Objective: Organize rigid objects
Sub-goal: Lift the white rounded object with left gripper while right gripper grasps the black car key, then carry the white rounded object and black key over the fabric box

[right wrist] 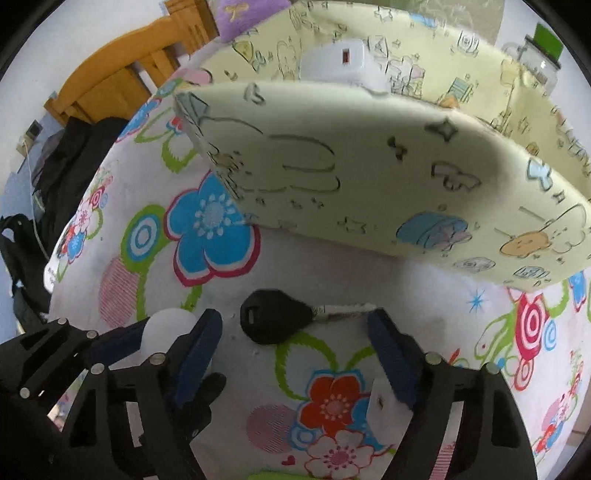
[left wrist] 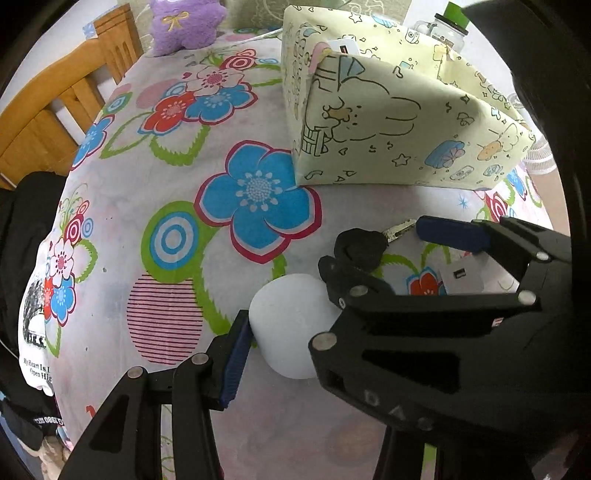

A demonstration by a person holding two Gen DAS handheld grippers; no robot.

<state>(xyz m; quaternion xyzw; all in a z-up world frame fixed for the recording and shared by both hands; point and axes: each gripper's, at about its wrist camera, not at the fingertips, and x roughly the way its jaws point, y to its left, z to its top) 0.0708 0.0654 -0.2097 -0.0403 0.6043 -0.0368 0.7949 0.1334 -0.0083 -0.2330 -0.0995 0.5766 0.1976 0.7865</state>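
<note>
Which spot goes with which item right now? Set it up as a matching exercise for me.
Things:
1. black key
2. white round object
3. white charger with red port
4. glass jar

Places:
A. behind the patterned box
B. inside the patterned box
C. flat on the flowered cloth, in front of the box
D. against a blue pad

Pairs: 1-C, 2-D, 3-B, 4-A

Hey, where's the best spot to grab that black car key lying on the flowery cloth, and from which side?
Grip the black-headed car key by its thick plastic head, coming straight down from above. It lies flat on the floral tablecloth, blade pointing right, and the thin metal blade offers little to pinch. The right tongs are open just short of it, so closing across the head's narrower width looks easiest.
</note>
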